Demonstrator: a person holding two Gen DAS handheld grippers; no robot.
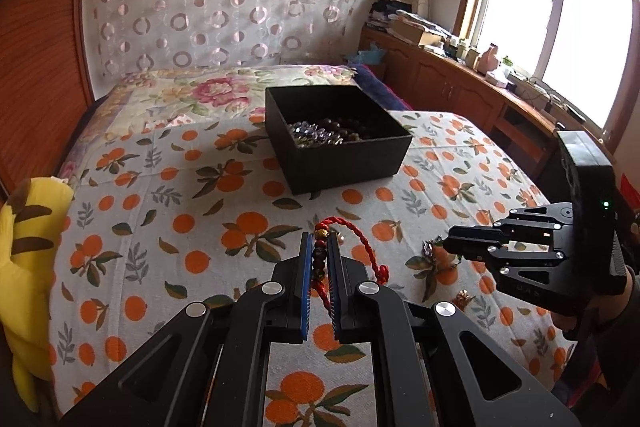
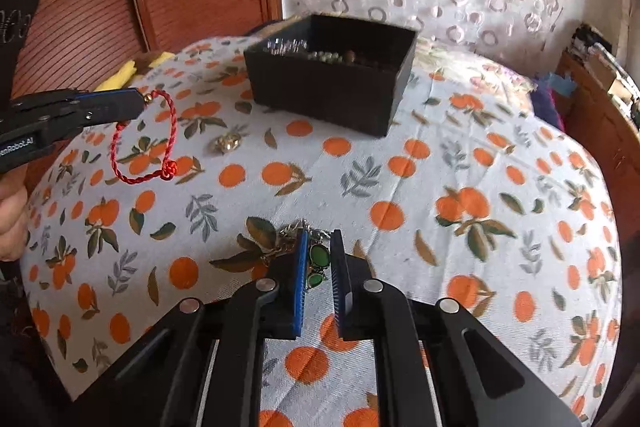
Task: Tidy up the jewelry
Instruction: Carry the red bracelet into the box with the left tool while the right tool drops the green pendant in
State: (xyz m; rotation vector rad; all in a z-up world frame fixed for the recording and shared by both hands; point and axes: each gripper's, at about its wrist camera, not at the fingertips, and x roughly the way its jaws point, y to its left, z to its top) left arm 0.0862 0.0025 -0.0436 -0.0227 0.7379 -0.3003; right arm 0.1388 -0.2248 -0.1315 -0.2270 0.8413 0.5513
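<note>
The red cord bracelet [image 2: 142, 139] hangs in the air, pinched by its beads in the left gripper [image 1: 320, 259], whose jaws are tight together on it. The black box [image 1: 340, 143] sits on the bed straight ahead of that gripper, a little farther back, with beads already inside. The right gripper [image 2: 320, 255] is farther from the box, low by the bedspread [image 2: 400, 187], nearly closed around a green-stone piece [image 2: 318, 261]; it seems to grip it, though that is hard to see.
</note>
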